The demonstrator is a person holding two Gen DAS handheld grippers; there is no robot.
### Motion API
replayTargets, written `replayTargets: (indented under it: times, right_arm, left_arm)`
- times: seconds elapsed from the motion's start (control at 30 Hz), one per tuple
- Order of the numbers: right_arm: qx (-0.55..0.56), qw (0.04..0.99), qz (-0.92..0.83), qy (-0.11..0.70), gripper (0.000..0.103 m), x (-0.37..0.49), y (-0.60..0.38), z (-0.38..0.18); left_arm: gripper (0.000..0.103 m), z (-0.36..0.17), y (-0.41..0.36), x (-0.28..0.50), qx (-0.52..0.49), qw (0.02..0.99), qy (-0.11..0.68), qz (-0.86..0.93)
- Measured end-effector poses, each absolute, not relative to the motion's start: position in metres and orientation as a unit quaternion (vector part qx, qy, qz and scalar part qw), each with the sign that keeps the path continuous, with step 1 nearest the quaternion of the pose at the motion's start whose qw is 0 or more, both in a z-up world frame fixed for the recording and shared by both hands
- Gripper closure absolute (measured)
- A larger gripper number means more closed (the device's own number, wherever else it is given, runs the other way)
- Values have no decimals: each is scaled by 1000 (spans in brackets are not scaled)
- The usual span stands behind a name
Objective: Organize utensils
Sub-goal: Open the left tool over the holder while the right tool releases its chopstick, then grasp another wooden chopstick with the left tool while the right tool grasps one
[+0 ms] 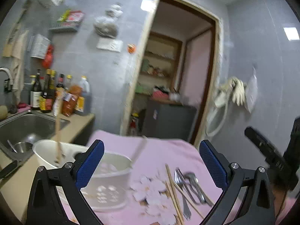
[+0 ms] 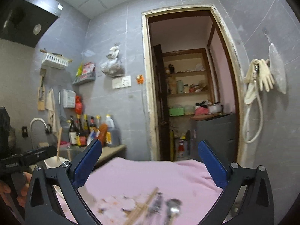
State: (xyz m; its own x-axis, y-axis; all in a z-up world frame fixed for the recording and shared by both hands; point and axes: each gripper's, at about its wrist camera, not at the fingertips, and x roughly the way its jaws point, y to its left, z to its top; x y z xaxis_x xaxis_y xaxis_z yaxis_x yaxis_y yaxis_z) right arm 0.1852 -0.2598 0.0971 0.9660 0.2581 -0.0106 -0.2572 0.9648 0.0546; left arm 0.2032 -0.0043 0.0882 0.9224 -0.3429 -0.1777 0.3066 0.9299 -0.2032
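My left gripper [image 1: 151, 161] stands open with nothing between its blue pads [image 1: 90, 165]. Just behind its left finger sits a white perforated utensil holder [image 1: 116, 170] on the pink cloth, with wooden chopsticks [image 1: 58, 131] leaning inside it. Loose chopsticks [image 1: 173, 191], forks [image 1: 182, 187] and a spoon [image 1: 193, 178] lie on the cloth low and right between the fingers. My right gripper [image 2: 150, 165] is open and empty too, above the blurred chopsticks [image 2: 144, 204], fork [image 2: 157, 199] and spoon [image 2: 174, 206].
A steel sink [image 1: 28, 125] with a faucet [image 2: 37, 123] lies left of the pink-covered table [image 2: 159, 176], with sauce bottles [image 1: 56, 93] on the counter behind it. A doorway [image 2: 187, 93] opens straight ahead. The left tool's black frame [image 2: 37, 153] shows at the left edge.
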Motion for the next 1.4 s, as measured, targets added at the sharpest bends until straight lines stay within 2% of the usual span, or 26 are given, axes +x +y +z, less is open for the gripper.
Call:
replayTargets:
  times: [0.2,0.37,0.63,0.7,0.77,1.03,1.23,1.4]
  right_arm:
    - [3,993,108,55,0,183,-284,83]
    - [3,987,90,137,2,196,-293,58]
    - [18,961,109,252,41,224,-298,15]
    - [18,954,114,277,53,231,-297,7]
    - [16,948,116,296,59,237,-296,0]
    - [21,914,129,384,78,266,-291,-23]
    - [32,901,138,410,80,278,-285,-28]
    - [33,893,135,427,82,284,-287,-33]
  left_arm:
    - [3,59,-47,214,-54,961,183,-199]
    - [3,35,-75,220,-24,950,234,-207]
    - [5,4,-102,245,0,920,322,-224]
    - [10,1,-103,254,1,912,340,-230]
    - [27,-2,-106,264,4,902,362,-236]
    - [70,-27,-120,300,14,866,437,-243]
    - [82,-39,-124,323,19,854,470,-223]
    - [85,-39,-119,329,2,847,482,-226]
